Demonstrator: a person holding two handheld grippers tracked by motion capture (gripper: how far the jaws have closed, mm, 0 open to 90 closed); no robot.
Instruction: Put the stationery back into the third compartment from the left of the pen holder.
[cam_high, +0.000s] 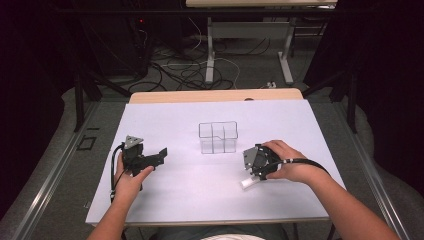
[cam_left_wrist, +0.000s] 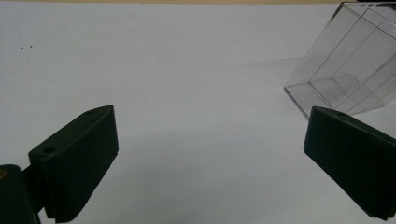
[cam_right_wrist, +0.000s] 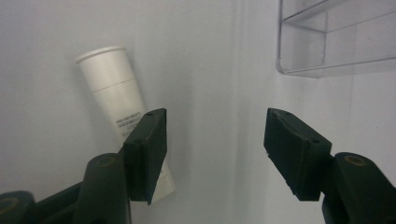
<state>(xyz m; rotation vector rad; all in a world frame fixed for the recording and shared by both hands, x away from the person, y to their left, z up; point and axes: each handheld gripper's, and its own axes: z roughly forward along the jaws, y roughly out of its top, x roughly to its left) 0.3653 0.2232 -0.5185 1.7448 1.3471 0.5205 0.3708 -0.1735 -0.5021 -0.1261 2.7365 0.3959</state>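
Note:
A white tube (cam_high: 247, 183) lies flat on the white sheet at the right, just below my right gripper (cam_high: 251, 174). In the right gripper view the tube (cam_right_wrist: 112, 88) slants past the outer side of the left jaw, cap end far from me. My right gripper (cam_right_wrist: 217, 116) stands open with bare sheet between its jaws. A clear divided box (cam_high: 218, 137) stands empty at mid-table; its corner (cam_right_wrist: 336, 37) shows ahead to the right. My left gripper (cam_high: 160, 153) rests at the left, held wide open (cam_left_wrist: 211, 114) and empty, with the clear box (cam_left_wrist: 345, 70) off to its right.
The white sheet (cam_high: 190, 200) covers the table nearly to its wooden back edge (cam_high: 215, 95). Beyond the table, cables (cam_high: 185, 75) lie on the floor around the legs of another table (cam_high: 210, 55). Dark frames stand on both sides.

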